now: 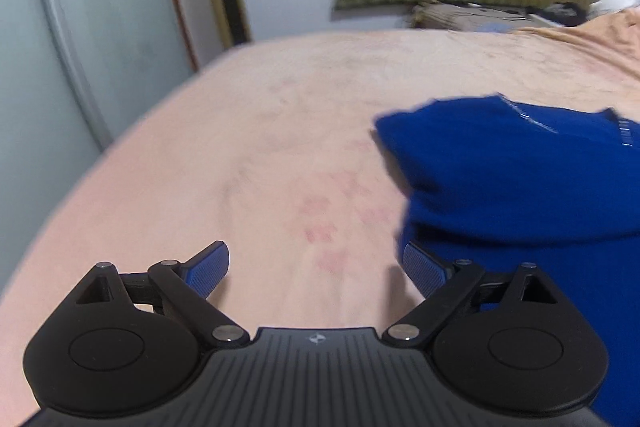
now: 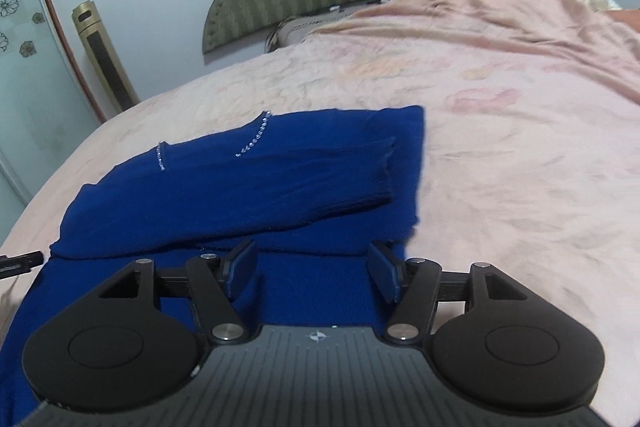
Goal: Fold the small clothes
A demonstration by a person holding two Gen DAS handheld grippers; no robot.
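While both grippers' fingers (image 2: 382,269) gape (gripping nothing), the blue garment (image 2: 256,183) lies folded.

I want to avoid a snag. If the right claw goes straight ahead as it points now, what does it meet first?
Most likely the blue garment: the open right claw points down at its folded layers on the bed. Depth is unclear.

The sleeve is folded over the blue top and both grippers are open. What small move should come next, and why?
Probably lower the right gripper to pinch the near hem of the blue top and fold it up: its fingers already straddle that cloth, and the sleeve lies across.
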